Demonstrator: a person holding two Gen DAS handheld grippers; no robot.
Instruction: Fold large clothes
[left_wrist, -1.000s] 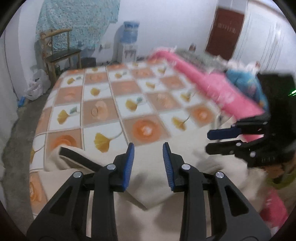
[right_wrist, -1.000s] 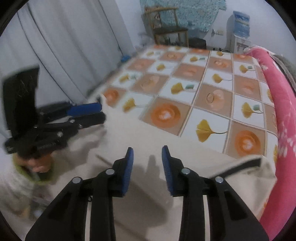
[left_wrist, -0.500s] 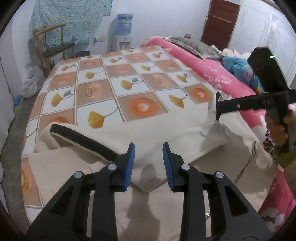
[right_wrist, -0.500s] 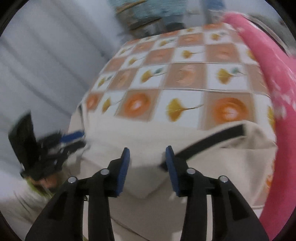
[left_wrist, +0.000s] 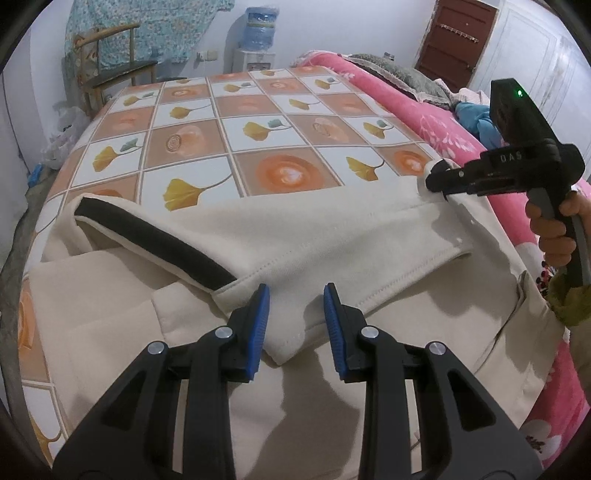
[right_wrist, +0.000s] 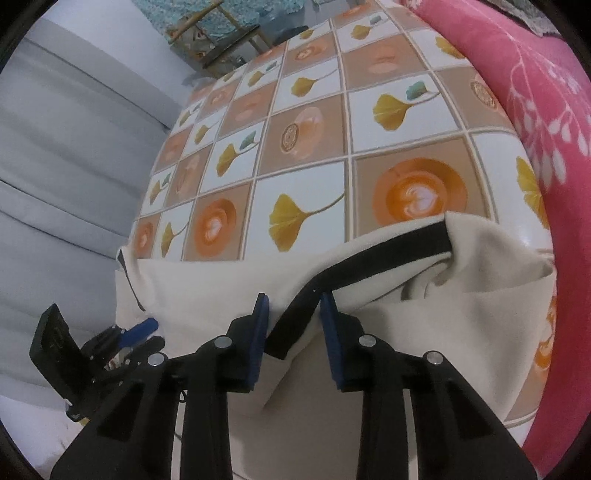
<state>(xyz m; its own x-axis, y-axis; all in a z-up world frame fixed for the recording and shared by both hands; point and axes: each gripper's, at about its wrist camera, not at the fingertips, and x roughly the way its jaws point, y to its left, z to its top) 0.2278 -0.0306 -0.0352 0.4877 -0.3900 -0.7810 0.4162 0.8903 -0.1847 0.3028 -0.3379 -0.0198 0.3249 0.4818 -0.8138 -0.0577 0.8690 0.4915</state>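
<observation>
A large cream garment (left_wrist: 295, 236) with black bands lies spread on the bed. One black band (left_wrist: 155, 243) crosses its left part in the left wrist view. My left gripper (left_wrist: 295, 321) hovers open just above a folded cream corner, touching nothing; it also shows small as the left gripper (right_wrist: 149, 334) in the right wrist view. My right gripper (right_wrist: 291, 328) is closing its jaws around the end of another black band (right_wrist: 369, 258), and the pads do not press on it. At the garment's right edge, a hand holds that right gripper (left_wrist: 437, 179).
A tiled sheet (left_wrist: 258, 122) with orange and yellow leaf prints covers the bed. A pink blanket (left_wrist: 424, 110) runs along its right side. A wooden chair (left_wrist: 107, 62) and a water dispenser (left_wrist: 258, 40) stand by the far wall. Grey curtains (right_wrist: 66, 147) hang left of the bed.
My left gripper has sunk closer to the folded corner. My right gripper swung to the garment's right edge and rolled; its jaws widened, then narrowed, with the black band now between them.
</observation>
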